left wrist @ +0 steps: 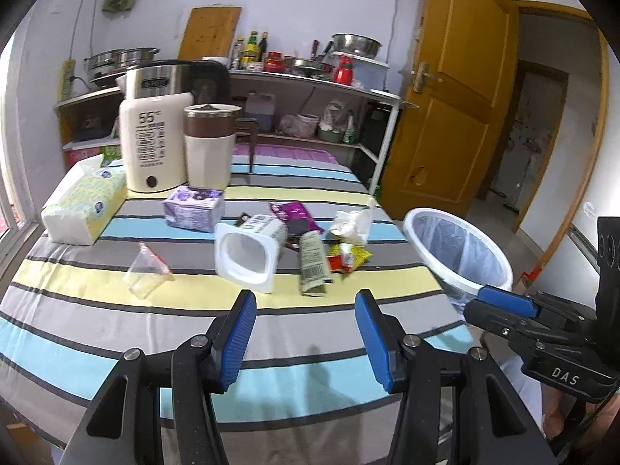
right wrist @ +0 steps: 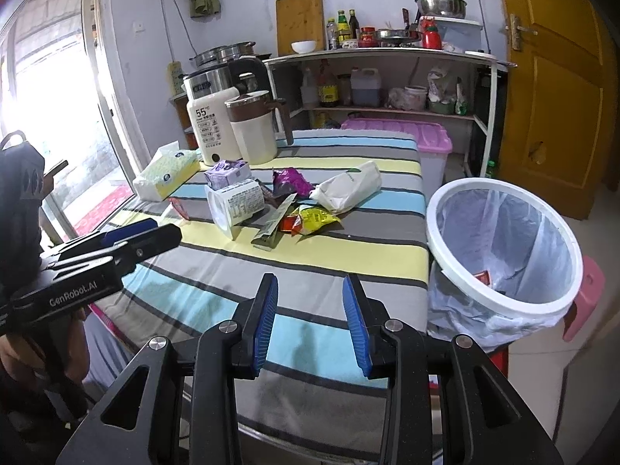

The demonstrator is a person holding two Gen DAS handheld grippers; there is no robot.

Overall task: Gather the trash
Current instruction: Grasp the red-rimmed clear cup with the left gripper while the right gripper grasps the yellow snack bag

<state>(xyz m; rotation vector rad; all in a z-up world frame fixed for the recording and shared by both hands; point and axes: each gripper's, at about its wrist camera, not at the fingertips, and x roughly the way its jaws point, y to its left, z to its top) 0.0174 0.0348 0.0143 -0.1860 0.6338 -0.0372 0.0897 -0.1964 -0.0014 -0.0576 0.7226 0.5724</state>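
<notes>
Both grippers, left (left wrist: 306, 333) and right (right wrist: 310, 325), jaws parted, empty. Take the near white yogurt cup (left wrist: 248, 252) by its rim. Carry right to the bin (right wrist: 503, 248), clearing its edge.

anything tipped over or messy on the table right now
Yes. The white yogurt cup lies on its side, its open mouth facing the camera. Beside it a loose heap of wrappers is scattered across the striped tablecloth, not yet in the trash bin.
</notes>
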